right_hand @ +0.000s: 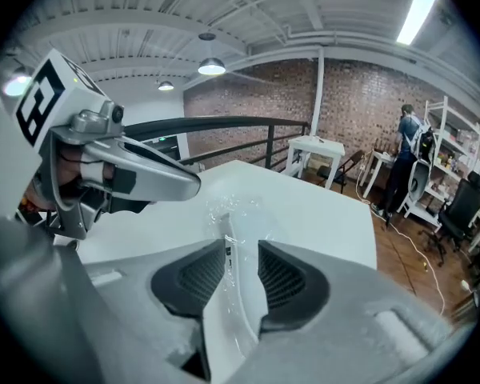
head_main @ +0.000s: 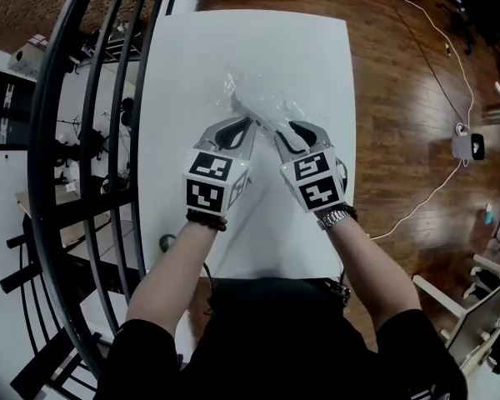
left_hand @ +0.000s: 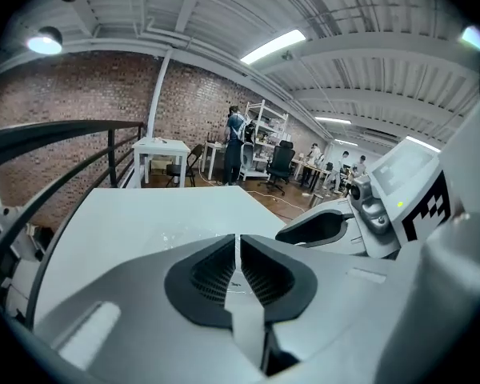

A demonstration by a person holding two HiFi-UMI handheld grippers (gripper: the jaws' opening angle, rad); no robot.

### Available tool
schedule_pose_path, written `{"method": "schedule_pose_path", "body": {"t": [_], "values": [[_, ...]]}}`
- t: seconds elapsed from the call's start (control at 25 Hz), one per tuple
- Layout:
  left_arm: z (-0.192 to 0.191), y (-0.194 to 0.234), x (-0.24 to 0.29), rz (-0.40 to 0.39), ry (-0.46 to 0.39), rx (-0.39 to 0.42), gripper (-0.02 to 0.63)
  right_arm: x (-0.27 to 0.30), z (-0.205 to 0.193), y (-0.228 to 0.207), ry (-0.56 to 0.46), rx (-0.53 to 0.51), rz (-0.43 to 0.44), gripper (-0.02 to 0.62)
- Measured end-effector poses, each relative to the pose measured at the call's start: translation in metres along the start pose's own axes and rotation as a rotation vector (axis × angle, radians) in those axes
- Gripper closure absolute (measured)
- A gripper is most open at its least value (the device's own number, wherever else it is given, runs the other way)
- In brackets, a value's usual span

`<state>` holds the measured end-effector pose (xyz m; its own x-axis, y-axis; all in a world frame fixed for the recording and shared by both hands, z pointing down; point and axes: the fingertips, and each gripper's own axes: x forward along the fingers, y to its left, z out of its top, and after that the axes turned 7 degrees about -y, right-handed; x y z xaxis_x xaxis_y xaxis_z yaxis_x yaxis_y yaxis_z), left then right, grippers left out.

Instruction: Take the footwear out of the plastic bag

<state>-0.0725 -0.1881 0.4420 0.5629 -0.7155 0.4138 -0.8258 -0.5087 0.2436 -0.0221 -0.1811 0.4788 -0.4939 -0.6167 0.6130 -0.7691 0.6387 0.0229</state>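
Footwear not yet out of plastic bag. Left claw pressed together; right claw spread astride bagged footwear.

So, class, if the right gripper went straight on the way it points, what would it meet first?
Most likely the clear plastic bag with the white shoe inside, already between its open fingers; the table lies beyond.

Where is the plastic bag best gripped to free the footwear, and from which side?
Likely the slack, crinkled film at the left edge of the plastic bag, approached from the person's side. The footwear fills the bag lengthwise, so only that loose film pinches without clamping it. The shut left hand-held gripper is nearest; the right hand-held gripper, jaws apart, straddles the footwear's near end.
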Motion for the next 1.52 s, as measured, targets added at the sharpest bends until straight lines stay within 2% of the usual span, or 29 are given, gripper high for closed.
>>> {"method": "schedule_pose_path", "body": {"t": [0.2, 0.52, 0.76, 1.0, 1.2, 1.36, 1.52], "values": [[-0.022, 0.016, 0.014, -0.007, 0.040, -0.034, 0.584, 0.035, -0.018, -0.006, 0.076, -0.008, -0.006, 0.446], [-0.040, 0.041, 0.016, 0.004, 0.063, -0.058, 0.578, 0.066, -0.034, 0.007, 0.155, -0.111, 0.001, 0.434], [-0.042, 0.052, 0.014, 0.024, 0.071, -0.052, 0.575, 0.060, -0.038, 0.010, 0.169, -0.191, 0.007, 0.488], [-0.044, 0.072, 0.001, 0.076, 0.080, -0.036, 0.571, 0.047, -0.044, 0.021, 0.171, -0.273, 0.047, 0.495], [-0.053, 0.097, -0.012, 0.134, 0.104, -0.040, 0.568, 0.036, -0.054, 0.026, 0.178, -0.291, 0.085, 0.494], [-0.066, 0.107, -0.013, 0.150, 0.153, -0.045, 0.564, 0.026, -0.064, 0.023, 0.193, -0.294, 0.103, 0.494], [-0.092, 0.103, -0.016, 0.121, 0.255, -0.044, 0.546, 0.017, -0.070, 0.016, 0.209, -0.292, 0.102, 0.494]]}}
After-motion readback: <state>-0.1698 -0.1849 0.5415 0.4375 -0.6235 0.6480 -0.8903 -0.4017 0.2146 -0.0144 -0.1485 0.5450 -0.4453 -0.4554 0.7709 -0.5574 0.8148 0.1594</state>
